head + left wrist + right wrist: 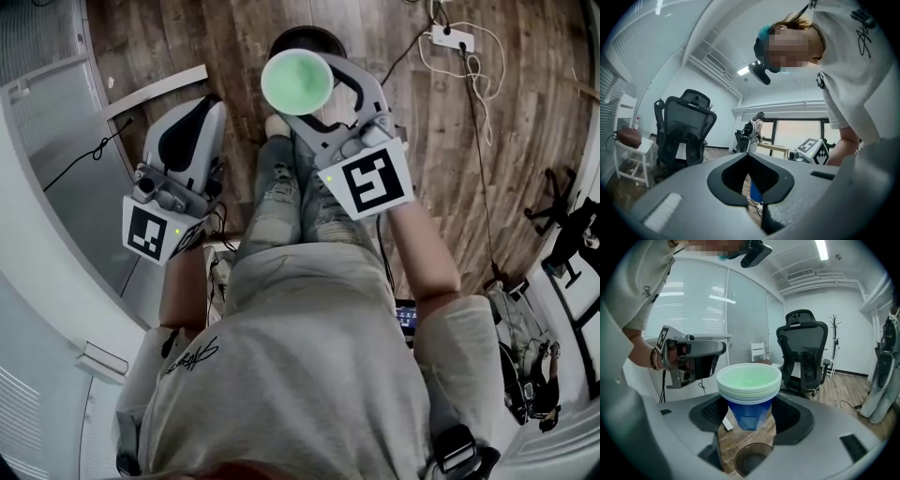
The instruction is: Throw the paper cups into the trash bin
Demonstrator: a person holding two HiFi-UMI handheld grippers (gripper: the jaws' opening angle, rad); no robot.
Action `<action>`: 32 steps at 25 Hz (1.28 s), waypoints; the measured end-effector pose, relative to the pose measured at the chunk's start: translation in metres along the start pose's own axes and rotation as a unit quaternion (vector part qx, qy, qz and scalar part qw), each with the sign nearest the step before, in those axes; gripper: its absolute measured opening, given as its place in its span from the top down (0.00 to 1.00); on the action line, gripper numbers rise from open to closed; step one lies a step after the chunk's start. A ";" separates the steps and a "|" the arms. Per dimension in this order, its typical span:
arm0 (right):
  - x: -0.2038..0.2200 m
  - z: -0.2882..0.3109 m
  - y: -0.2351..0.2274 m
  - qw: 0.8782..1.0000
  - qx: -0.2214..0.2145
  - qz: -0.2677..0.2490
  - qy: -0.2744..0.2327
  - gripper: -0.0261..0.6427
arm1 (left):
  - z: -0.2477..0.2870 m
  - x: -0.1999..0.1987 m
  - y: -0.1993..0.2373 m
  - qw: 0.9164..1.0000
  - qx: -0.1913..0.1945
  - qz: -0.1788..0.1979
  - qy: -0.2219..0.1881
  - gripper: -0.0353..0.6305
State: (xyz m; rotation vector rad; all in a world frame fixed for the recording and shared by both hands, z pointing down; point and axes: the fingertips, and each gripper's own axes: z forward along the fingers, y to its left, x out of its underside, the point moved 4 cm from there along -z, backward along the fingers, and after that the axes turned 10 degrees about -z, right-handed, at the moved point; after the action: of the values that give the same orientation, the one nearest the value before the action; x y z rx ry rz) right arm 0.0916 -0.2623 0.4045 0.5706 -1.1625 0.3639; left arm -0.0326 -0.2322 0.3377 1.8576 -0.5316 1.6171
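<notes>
A nested stack of paper cups (749,392), blue outside and pale green inside, stands upright between the jaws of my right gripper (749,420), which is shut on it. In the head view the cups (296,82) and right gripper (302,92) hang directly above the round dark trash bin (319,39) on the wood floor. The bin's open mouth (751,459) shows just below the cups. My left gripper (208,105) is held off to the left, pads together, with nothing between them (752,187).
A power strip with cables (450,37) lies on the floor at far right. A glass partition (56,122) runs along the left. A black office chair (804,352) and a white chair (630,150) stand nearby. Another person (757,126) is far back.
</notes>
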 end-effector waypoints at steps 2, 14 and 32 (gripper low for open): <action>0.013 0.005 0.001 1.000 0.000 0.009 0.006 0.53 | 0.001 0.009 0.002 1.000 0.002 -0.004 0.005 0.96; 0.092 0.047 0.010 0.999 -0.007 0.020 0.036 0.53 | 0.004 0.055 0.020 0.999 0.000 -0.032 0.030 0.96; 0.202 0.106 0.037 0.995 -0.009 0.043 0.086 0.53 | -0.015 0.107 0.034 0.997 -0.002 -0.055 0.054 0.96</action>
State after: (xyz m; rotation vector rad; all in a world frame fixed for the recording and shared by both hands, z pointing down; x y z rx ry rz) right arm 0.0654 -0.3000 0.6312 0.4651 -1.0243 0.4672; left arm -0.0474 -0.2365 0.4502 1.7535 -0.3788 1.6301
